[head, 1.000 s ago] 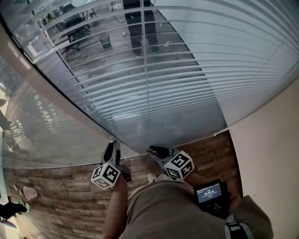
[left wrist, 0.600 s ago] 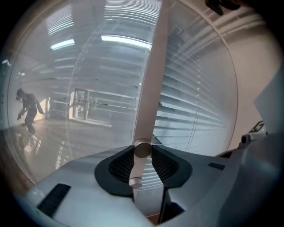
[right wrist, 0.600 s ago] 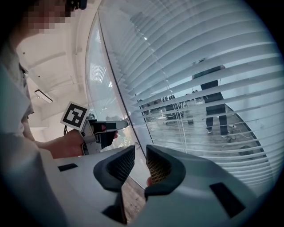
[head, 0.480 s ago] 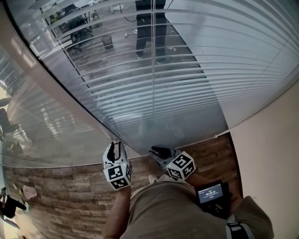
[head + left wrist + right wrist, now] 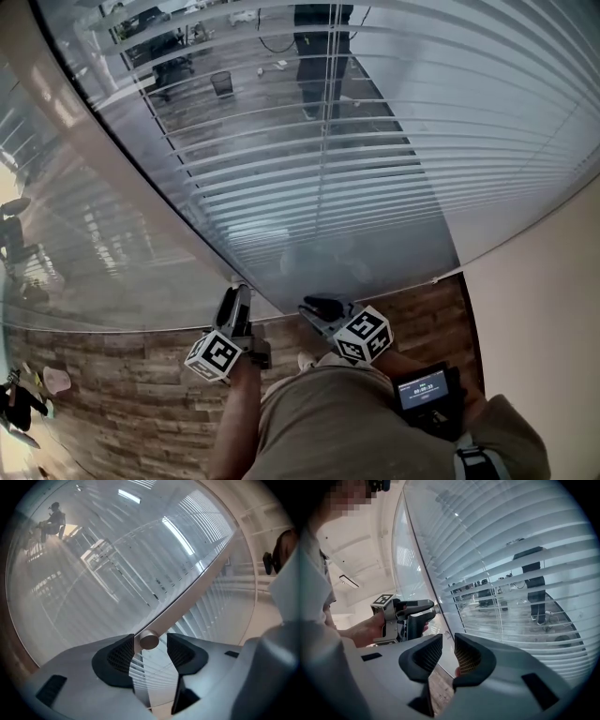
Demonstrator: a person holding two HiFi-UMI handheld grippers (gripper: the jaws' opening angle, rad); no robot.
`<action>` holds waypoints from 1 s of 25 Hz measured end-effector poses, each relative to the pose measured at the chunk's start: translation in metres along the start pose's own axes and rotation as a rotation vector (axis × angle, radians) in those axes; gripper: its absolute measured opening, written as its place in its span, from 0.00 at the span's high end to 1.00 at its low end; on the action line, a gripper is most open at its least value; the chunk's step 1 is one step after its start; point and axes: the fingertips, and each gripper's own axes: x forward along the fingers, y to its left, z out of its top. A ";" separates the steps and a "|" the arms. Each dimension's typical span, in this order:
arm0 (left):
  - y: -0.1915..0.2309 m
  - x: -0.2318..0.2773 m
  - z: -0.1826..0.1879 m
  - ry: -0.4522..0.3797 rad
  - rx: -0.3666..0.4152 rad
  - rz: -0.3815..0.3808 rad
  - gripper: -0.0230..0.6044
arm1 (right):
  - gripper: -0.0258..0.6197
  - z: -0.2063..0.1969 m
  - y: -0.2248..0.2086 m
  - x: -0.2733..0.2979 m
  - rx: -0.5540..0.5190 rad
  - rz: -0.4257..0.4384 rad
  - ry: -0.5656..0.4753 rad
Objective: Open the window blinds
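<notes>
**While the left jaws stand open round the wand, the slats hang part-tilted**

Because the shirt (image 5: 328, 422) fills the bottom of the head view, the right arm is mostly hidden. The device (image 5: 424, 386) at the hip shows a lit screen too small to read.

The right gripper (image 5: 448, 654), held low, has only a narrow gap between its jaws, and nothing but floor (image 5: 440, 686) shows through it. Just to its left, the left gripper (image 5: 150, 652) has its jaws well apart. The round end of the wand (image 5: 149, 640) sits between them, just beside the left pad (image 5: 123, 654) and clear of the right one. It is not clamped, and whether it touches that left pad I cannot tell.

From the head view the wand cannot be picked out against the post (image 5: 108, 141).

The blinds (image 5: 394, 159) hang straight ahead, right of the post, with the slats tilted enough that a room shows between them. Beyond them a figure (image 5: 322, 47) is cut off by the top edge, so only legs show.

Against half a second ago, the left gripper's cube has rolled over to the left. The right gripper sits where it was, and the figure lies farther right.
</notes>
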 end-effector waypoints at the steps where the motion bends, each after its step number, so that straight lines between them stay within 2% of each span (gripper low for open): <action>1: 0.002 0.000 0.002 0.002 -0.016 0.005 0.60 | 0.82 0.003 0.002 0.002 -0.005 0.004 0.001; 3: 0.003 -0.002 0.006 0.009 -0.025 0.014 0.72 | 0.82 0.009 0.007 0.004 -0.014 0.009 0.006; 4: 0.003 -0.003 0.006 0.018 -0.002 0.024 0.75 | 0.82 0.010 0.008 0.004 -0.018 0.011 0.007; 9: 0.003 -0.004 0.000 0.053 0.272 0.114 0.75 | 0.82 0.013 0.003 0.006 -0.037 0.014 0.004; 14: 0.005 -0.004 -0.005 0.057 0.464 0.168 0.75 | 0.82 0.004 0.003 0.006 -0.034 0.021 0.009; 18: 0.004 -0.001 -0.004 0.092 0.637 0.188 0.74 | 0.82 0.002 0.004 0.007 -0.033 0.024 0.009; 25: 0.002 0.001 -0.006 0.120 0.759 0.216 0.74 | 0.82 0.002 0.003 0.007 -0.032 0.019 0.006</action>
